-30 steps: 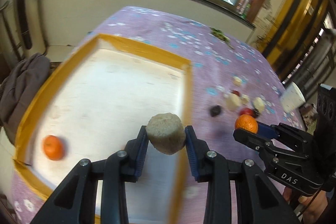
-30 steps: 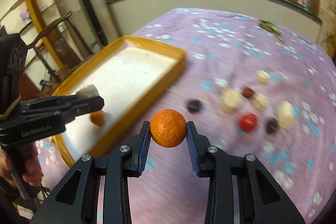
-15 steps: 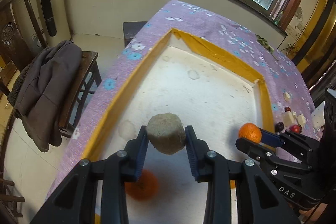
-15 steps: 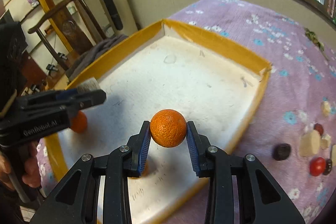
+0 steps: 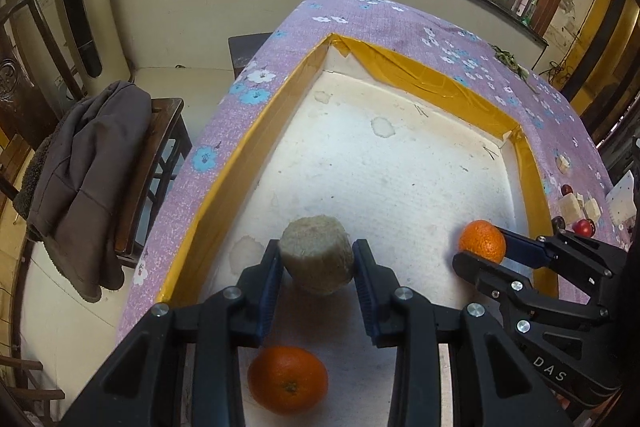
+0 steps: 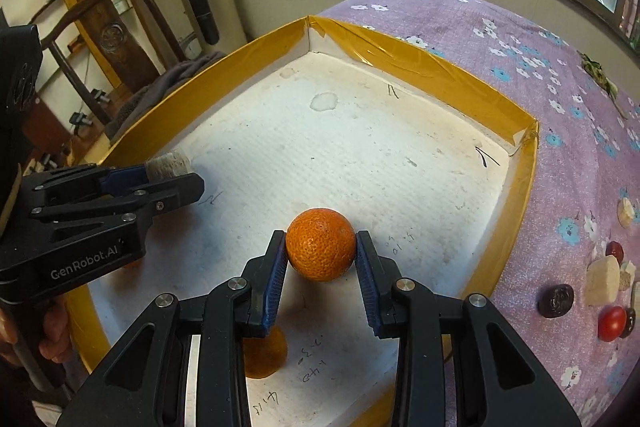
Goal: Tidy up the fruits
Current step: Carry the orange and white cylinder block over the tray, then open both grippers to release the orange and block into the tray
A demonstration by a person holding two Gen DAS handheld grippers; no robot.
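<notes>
My left gripper (image 5: 316,263) is shut on a pale tan, rough round fruit (image 5: 316,253) above the white floor of a yellow-rimmed tray (image 5: 248,147). An orange (image 5: 287,383) lies on the tray floor just below that gripper. My right gripper (image 6: 321,255) is shut on another orange (image 6: 321,250), also over the tray (image 6: 516,195). In the left wrist view the right gripper (image 5: 476,247) with its orange (image 5: 481,241) stands at the right. In the right wrist view the left gripper (image 6: 172,167) shows at the left with the tan fruit (image 6: 168,163). A further orange (image 6: 264,355) lies under the right gripper.
Several small fruits lie on the purple flowered cloth (image 6: 580,131) right of the tray: a red one (image 6: 611,323), a dark one (image 6: 556,301), pale chunks (image 6: 602,279). A chair with a grey jacket (image 5: 80,163) stands left of the table. A hand (image 6: 52,331) holds the left gripper.
Both grippers moved from over the cloth and tray edge to above the tray floor and dropped lower, each still gripping its fruit. The tray orange now lies right below the left gripper.
</notes>
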